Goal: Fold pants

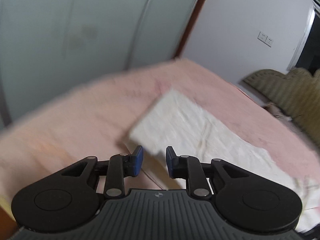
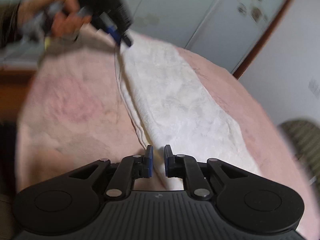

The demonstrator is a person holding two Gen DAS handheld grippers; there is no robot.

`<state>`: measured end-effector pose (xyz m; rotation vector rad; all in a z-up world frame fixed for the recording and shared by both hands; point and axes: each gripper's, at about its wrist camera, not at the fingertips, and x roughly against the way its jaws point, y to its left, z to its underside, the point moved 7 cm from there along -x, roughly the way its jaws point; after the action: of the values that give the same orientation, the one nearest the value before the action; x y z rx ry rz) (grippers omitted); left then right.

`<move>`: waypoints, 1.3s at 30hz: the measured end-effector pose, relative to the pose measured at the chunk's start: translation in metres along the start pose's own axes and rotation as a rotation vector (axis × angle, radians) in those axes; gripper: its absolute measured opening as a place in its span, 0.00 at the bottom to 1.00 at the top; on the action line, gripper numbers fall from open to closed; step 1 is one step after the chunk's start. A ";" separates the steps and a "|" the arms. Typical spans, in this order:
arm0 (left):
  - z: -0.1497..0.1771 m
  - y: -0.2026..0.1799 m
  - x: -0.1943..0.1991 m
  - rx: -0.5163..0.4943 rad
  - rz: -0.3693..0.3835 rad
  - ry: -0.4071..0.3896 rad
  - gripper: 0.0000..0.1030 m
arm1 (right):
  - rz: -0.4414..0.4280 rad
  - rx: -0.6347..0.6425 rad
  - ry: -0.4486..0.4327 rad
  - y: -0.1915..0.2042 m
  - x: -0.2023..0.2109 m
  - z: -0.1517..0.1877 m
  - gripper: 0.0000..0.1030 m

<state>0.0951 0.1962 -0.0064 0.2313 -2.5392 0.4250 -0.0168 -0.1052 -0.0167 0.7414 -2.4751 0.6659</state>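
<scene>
Pink and fleecy, covered the whole bed: noted that blanket (image 1: 80, 110) under everything in both views.

From the left wrist, going left to right: saw pale wardrobe doors (image 1: 70, 30) behind the bed. Found the left gripper (image 1: 154, 160) low in the middle, blue pads clearly apart and pressing on nothing. Saw one squared corner of the white pants (image 1: 180, 124) just past the gap between the pads. Followed the pants as a long band running away to the right and lying flat on the blanket. Made out wall sockets (image 1: 265, 38) on the white wall and an olive striped cushion (image 1: 290, 92) at the far right, both blurred.

From the right wrist, again left to right: caught a blurred hand (image 2: 64, 14) at top left, holding the left gripper with its tips right at the far end of the pants. Traced the pants diagonally down to the near edge. Found the right gripper (image 2: 158, 160) nearly closed, with only a narrow slit between the pads. Saw the near end of the pants pinched in that slit.
</scene>
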 end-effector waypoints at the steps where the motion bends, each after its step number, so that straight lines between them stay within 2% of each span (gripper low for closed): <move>1: -0.002 -0.010 0.006 -0.036 -0.005 -0.026 0.27 | 0.011 -0.067 -0.030 -0.012 0.004 -0.001 0.11; 2: -0.002 -0.023 0.009 -0.067 0.018 -0.033 0.27 | 0.033 -0.124 -0.045 -0.023 0.005 0.000 0.11; 4: 0.005 -0.055 0.008 -0.112 0.114 -0.008 0.32 | 0.096 -0.218 -0.037 -0.043 -0.004 0.010 0.11; 7: 0.029 -0.105 -0.001 -0.187 0.240 0.088 0.35 | 0.068 -0.285 0.089 -0.048 -0.025 0.033 0.11; 9: 0.048 -0.138 -0.002 -0.259 0.312 0.125 0.35 | 0.056 -0.265 0.079 -0.040 -0.016 0.036 0.11; 11: 0.071 -0.171 0.003 -0.367 0.390 0.140 0.36 | 0.037 -0.322 0.054 -0.044 0.002 0.039 0.11; 14: 0.099 -0.215 0.016 -0.514 0.514 0.124 0.38 | 0.126 -0.471 0.020 -0.076 0.027 0.059 0.11; 15: 0.108 -0.227 0.021 -0.557 0.560 0.114 0.42 | 0.168 -0.516 0.026 -0.088 0.033 0.070 0.11; 16: 0.117 -0.239 0.026 -0.598 0.602 0.109 0.47 | 0.222 -0.570 0.041 -0.101 0.040 0.083 0.11; 18: 0.137 -0.258 0.033 -0.679 0.671 0.110 0.48 | 0.293 -0.671 0.077 -0.122 0.049 0.110 0.11; 20: 0.156 -0.275 0.038 -0.758 0.713 0.118 0.48 | 0.301 -0.733 0.132 -0.130 0.052 0.134 0.11; 23: 0.179 -0.295 0.040 -0.856 0.738 0.099 0.48 | 0.294 -0.786 0.087 -0.132 0.066 0.148 0.11; 25: 0.190 -0.303 0.036 -0.891 0.731 0.091 0.48 | 0.333 -0.798 0.066 -0.134 0.071 0.149 0.11; 27: 0.200 -0.312 0.026 -0.917 0.697 0.093 0.47 | 0.370 -0.799 0.050 -0.139 0.075 0.150 0.12; 29: 0.204 -0.319 0.019 -0.953 0.658 0.064 0.45 | 0.351 -0.817 0.019 -0.147 0.073 0.144 0.13; 31: 0.203 -0.322 0.017 -0.985 0.637 0.024 0.41 | 0.331 -0.845 -0.020 -0.156 0.067 0.134 0.20; 32: 0.204 -0.323 0.017 -0.997 0.631 0.011 0.39 | 0.334 -0.851 -0.041 -0.161 0.065 0.129 0.31; 33: 0.204 -0.325 0.017 -1.006 0.626 -0.001 0.35 | 0.340 -0.834 -0.057 -0.165 0.062 0.122 0.40; 35: 0.203 -0.324 0.017 -1.016 0.613 -0.014 0.23 | 0.363 -0.717 -0.063 -0.168 0.052 0.103 0.48; 36: 0.204 -0.325 0.016 -1.018 0.605 -0.016 0.09 | 0.378 -0.632 -0.052 -0.167 0.047 0.094 0.48; 37: 0.202 -0.325 0.015 -1.012 0.597 -0.019 0.03 | 0.394 -0.531 -0.029 -0.164 0.041 0.084 0.48; 39: 0.198 -0.324 0.017 -0.975 0.616 -0.024 0.02 | 0.417 -0.420 0.008 -0.161 0.032 0.072 0.49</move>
<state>0.0640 -0.1768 -0.0742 -0.9092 -2.4779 -0.6211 0.0351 -0.2761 -0.0045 0.0652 -2.6557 0.2594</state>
